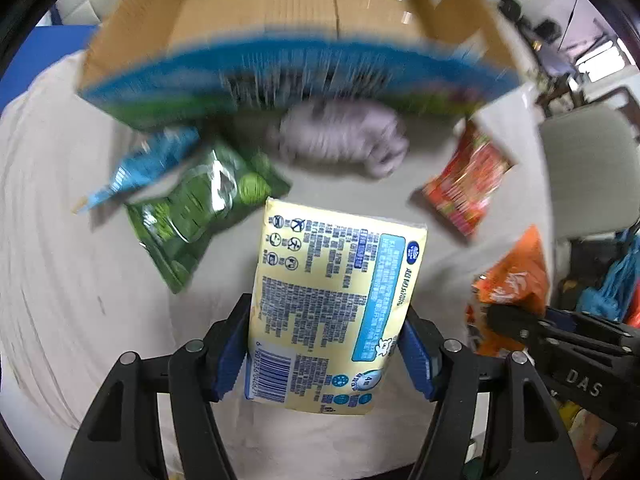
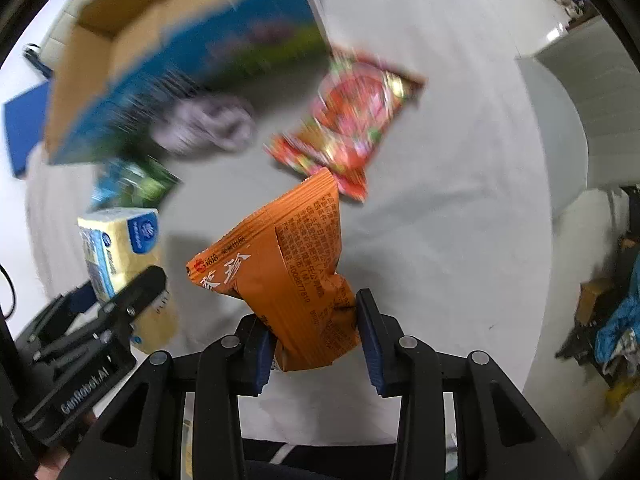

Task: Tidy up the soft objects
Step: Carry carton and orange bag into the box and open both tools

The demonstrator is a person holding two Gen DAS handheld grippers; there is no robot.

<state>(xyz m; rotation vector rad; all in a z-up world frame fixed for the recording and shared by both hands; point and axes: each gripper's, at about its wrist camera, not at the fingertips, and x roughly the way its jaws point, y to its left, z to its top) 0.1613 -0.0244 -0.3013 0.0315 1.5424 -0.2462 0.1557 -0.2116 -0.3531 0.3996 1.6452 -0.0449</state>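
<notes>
My left gripper (image 1: 324, 344) is shut on a yellow tissue pack (image 1: 336, 292) and holds it above the white cloth; the pack also shows in the right wrist view (image 2: 120, 244). My right gripper (image 2: 316, 332) is shut on an orange snack bag (image 2: 288, 276), lifted off the cloth; that bag shows at the right of the left wrist view (image 1: 516, 280). On the cloth lie a green snack bag (image 1: 200, 204), a blue packet (image 1: 148, 164), a red snack bag (image 1: 468, 184) and a crumpled grey cloth (image 1: 344, 140). An open cardboard box (image 1: 296, 12) with a blue-and-green printed front stands behind them.
The white cloth (image 2: 440, 208) covers the table. A blue mat (image 1: 44, 56) lies at the far left. A grey chair (image 1: 588, 168) stands at the right, with clutter and a blue bag (image 1: 616, 284) beyond the table edge.
</notes>
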